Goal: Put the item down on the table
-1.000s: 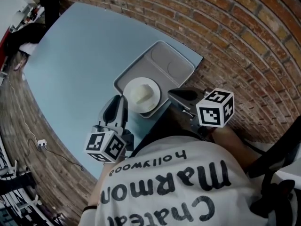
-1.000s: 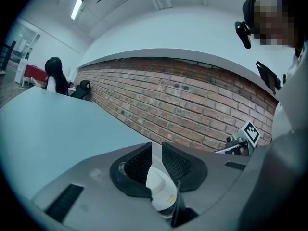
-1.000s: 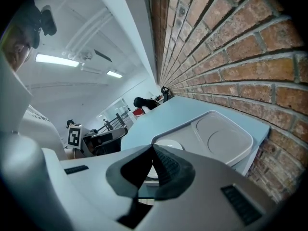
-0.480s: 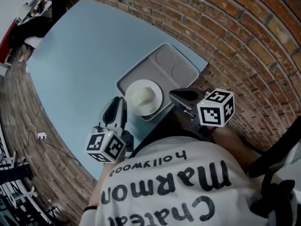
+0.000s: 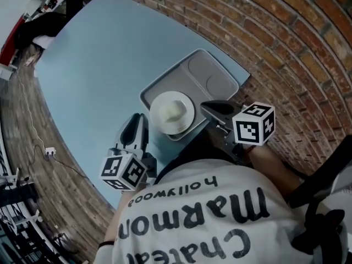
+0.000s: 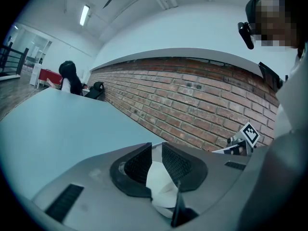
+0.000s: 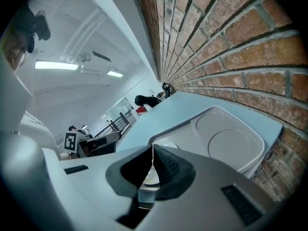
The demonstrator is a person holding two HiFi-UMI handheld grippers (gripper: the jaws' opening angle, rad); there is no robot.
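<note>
Far left: pale blue flat tabletop [image 5: 99, 54], the surface meant to receive the item.

Near edge, left of centre: left gripper [image 5: 133, 128], grey body with black jaws, poised over the table just beside the tray. The jaws are narrowly apart and pinch a white crumpled soft piece [image 6: 161, 184], paper or cloth by the look, which is judged to be the item to set down. It is held off the surface, probably so that it can be lowered onto the open blue top rather than into the tray. Not yet down.

Centre: grey moulded compartment tray [image 5: 212, 73], lying at the table's near right corner by the red brick wall [image 5: 286, 43]. A round white plate [image 5: 159, 100] sits on the tray's near part and overhangs its near rim. It carries a pale cream lump [image 5: 175, 111], kind not identifiable.

Right: right gripper [image 5: 212, 108], just beside the plate's right side. The jaws are pressed together on a thin white edge [image 7: 153, 153]; whether this is the plate's rim cannot be told. If it is, the grip likely steadies the plate while the left side works.
</note>
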